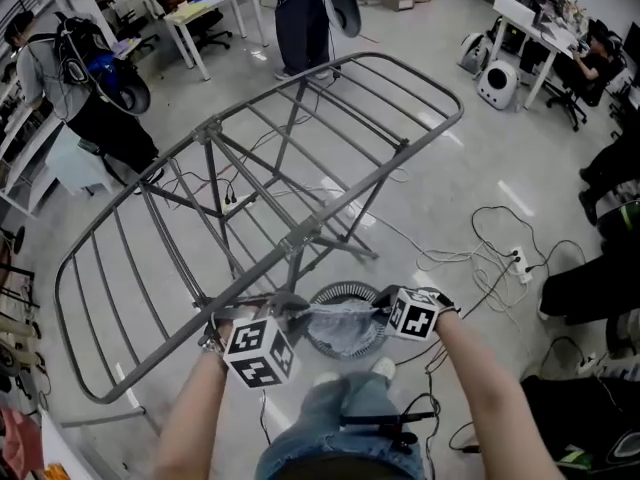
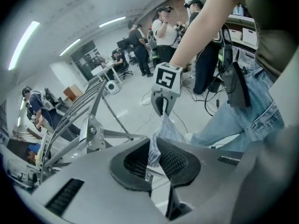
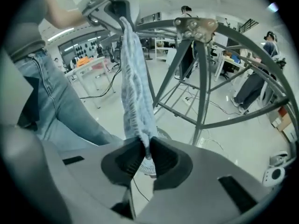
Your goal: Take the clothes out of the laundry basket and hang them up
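A small light blue-grey garment (image 1: 340, 320) is stretched between my two grippers, just above the round laundry basket (image 1: 340, 290) at my feet. My left gripper (image 1: 290, 313) is shut on one end of it; in the left gripper view the cloth (image 2: 166, 129) runs from between my jaws (image 2: 153, 158) to the other gripper (image 2: 163, 104). My right gripper (image 1: 380, 316) is shut on the other end (image 3: 135, 92), with the pads (image 3: 145, 155) pinched on the fabric. The grey drying rack (image 1: 290, 198) stands open right in front of the grippers, its rails bare.
Cables and a power strip (image 1: 515, 263) lie on the floor at the right. A person (image 1: 300, 18) stands beyond the rack, and others sit at desks around the room. A white round device (image 1: 497, 83) sits at the far right.
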### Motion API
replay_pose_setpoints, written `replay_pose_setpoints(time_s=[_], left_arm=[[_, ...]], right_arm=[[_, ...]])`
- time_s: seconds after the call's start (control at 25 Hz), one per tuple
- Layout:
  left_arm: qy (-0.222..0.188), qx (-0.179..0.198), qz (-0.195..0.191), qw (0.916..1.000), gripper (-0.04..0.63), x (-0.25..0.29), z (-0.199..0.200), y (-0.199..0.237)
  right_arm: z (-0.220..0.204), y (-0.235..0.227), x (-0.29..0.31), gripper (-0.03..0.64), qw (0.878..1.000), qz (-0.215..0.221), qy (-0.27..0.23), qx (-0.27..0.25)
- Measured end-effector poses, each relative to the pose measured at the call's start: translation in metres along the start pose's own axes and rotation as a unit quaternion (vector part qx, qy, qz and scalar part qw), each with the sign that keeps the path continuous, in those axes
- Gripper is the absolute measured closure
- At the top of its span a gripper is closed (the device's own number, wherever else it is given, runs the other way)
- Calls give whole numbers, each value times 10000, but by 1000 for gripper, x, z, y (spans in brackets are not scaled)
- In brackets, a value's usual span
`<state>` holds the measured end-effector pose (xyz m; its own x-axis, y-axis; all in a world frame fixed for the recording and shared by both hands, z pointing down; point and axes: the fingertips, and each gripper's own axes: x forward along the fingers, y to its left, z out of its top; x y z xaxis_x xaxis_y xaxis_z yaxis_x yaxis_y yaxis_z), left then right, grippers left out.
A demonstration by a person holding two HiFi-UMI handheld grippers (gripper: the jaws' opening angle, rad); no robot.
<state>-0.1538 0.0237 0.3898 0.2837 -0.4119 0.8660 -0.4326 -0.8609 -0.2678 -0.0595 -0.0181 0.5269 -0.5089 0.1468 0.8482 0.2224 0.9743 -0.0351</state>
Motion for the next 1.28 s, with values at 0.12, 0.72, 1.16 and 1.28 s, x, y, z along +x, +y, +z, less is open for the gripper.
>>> replay_pose_setpoints(time_s=[0.12,0.72,1.16,1.28], left_arm=[[-89,-171,94,9998,557,1,-2,9],[-969,-372,806,9913,557,-44,2,29],[-904,-419,2127,9720,557,-111,11,59],[-757,-768,2503,9621,557,-129,-4,60]], right_arm=[[-3,-14,-37,577,9979,-530,9,383],[69,-7,-184,580,9522,-2957,609,464],[135,-16,-239,580,9381,-3444,63,-365],[160,-19,-236,580,9397,-3311,-130,-845]])
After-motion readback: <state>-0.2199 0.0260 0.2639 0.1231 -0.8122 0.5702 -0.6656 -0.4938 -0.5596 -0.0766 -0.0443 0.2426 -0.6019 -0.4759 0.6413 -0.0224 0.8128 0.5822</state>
